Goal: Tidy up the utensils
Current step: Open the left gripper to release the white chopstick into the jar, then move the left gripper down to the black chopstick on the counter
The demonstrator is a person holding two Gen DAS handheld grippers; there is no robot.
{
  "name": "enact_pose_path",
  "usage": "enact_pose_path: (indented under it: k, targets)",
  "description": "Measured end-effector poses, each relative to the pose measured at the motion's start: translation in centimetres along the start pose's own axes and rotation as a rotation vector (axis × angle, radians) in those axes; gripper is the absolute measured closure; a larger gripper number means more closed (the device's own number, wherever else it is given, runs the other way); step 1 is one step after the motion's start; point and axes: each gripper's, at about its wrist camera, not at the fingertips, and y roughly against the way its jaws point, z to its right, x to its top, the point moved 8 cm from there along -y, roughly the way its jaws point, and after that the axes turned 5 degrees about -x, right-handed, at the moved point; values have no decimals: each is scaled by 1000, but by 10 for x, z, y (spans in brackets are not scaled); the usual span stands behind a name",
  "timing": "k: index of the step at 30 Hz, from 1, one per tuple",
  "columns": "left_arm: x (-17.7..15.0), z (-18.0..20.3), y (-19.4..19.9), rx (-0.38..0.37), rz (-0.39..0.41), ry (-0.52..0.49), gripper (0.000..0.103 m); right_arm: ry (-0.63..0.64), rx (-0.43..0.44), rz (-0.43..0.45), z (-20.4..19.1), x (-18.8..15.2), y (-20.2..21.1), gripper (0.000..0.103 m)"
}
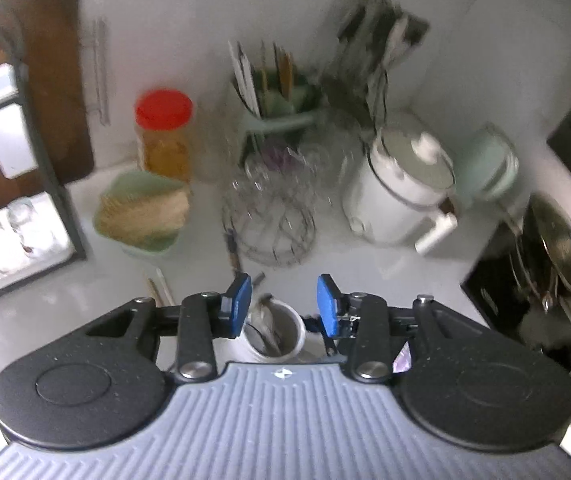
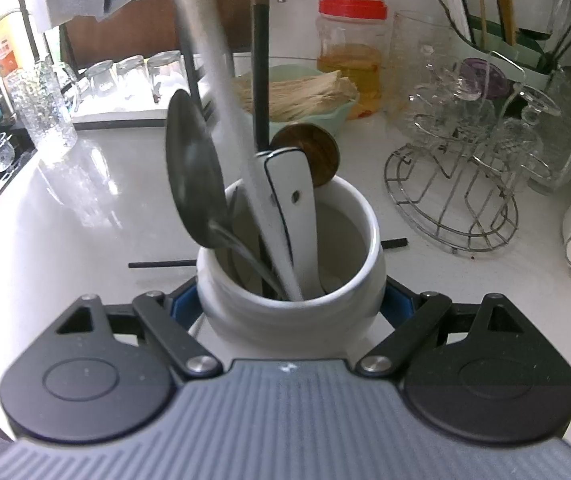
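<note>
A: Right wrist view: right gripper [image 2: 291, 300] clamps the white crock [image 2: 291, 276], blue pads pressed on both its sides. Spoon [image 2: 193, 184], white handle [image 2: 291, 200] and other utensils stick up just beyond the fingers.

B: Left one?

A: Left gripper [image 1: 284, 306] spread, nothing pinched. Crock [image 1: 273, 336] sits below and between the fingertips, not touching. Stray chopsticks [image 1: 161, 288] lie on the counter [image 1: 385, 264] left of the left finger.
</note>
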Motion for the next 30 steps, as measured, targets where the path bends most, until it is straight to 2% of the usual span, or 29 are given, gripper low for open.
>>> enact_pose_path:
  k: [6,10,13,16,19,24,28,30]
  targets:
    - [3,-20,40,72,150,54,58,-14,-10,-7,14,-3,2,12]
    - [-7,-37,50,121,190,107,57,-11,-8,-5,20,-6,3,12]
    - [-21,-48,42,113,201,152,57,-7,-3,-6,24,-8,5,12]
    - [-37,-56,21,146,194,155,57,-6,0,-10,32,-11,7,12]
    - [-49,-66,-5,212,188,145,56,12,13,-19,39,-13,10,12]
    - [-67,-80,-58,184,121,150,56,35,35,-27,52,-20,16,12]
    - [-76,-77,-105,70,54,92,56,22,25,-37,63,-25,21,12]
    - [-78,-78,-129,51,27,64,56,9,18,-37,69,-28,23,12]
